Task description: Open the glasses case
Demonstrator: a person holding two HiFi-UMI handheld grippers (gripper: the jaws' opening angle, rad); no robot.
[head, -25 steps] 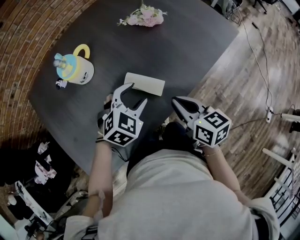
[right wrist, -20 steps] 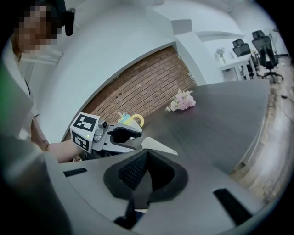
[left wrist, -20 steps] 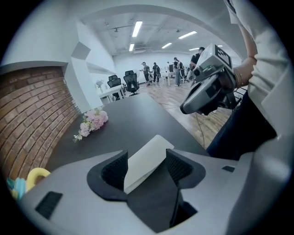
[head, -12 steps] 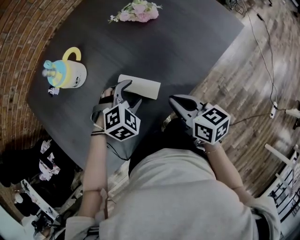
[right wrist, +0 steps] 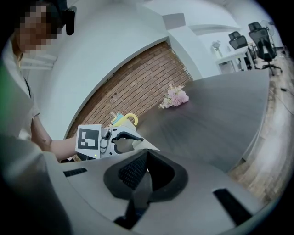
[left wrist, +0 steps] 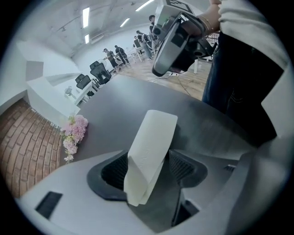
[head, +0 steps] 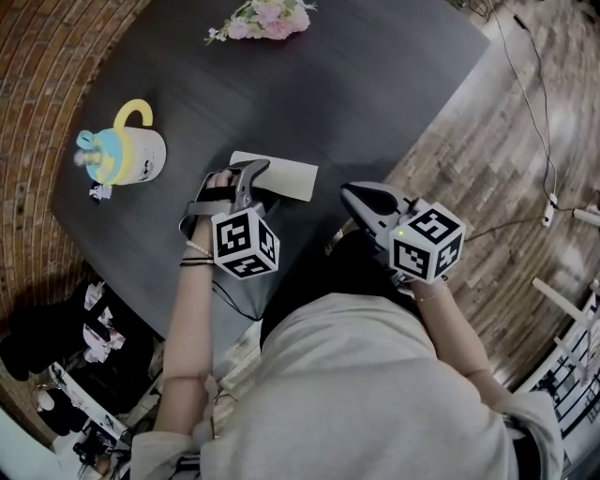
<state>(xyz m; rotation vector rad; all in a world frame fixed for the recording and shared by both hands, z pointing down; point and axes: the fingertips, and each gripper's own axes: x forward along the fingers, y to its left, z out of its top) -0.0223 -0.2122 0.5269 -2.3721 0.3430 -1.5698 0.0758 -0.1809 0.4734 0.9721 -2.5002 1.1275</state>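
Note:
A cream, oblong glasses case (head: 286, 176) lies shut on the dark table (head: 375, 84), close to its near edge. My left gripper (head: 249, 178) points steeply down over the case's left end. In the left gripper view that end of the case (left wrist: 154, 137) stands between the two pads, with a gap at the right pad (left wrist: 184, 168). The jaws have just been opening and stand wide, not pressing on the case. My right gripper (head: 361, 199) hovers off the table's near edge, to the right of the case. Its jaws (right wrist: 146, 156) meet with nothing between them.
A pale mug with a yellow handle (head: 127, 150) stands at the table's left. A small bunch of pink flowers (head: 262, 19) lies at the far side. Wooden floor with cables (head: 525, 103) runs along the right of the table.
My left gripper has sunk and rolled, and its jaws now straddle the case's left end. The right gripper has shifted only slightly.

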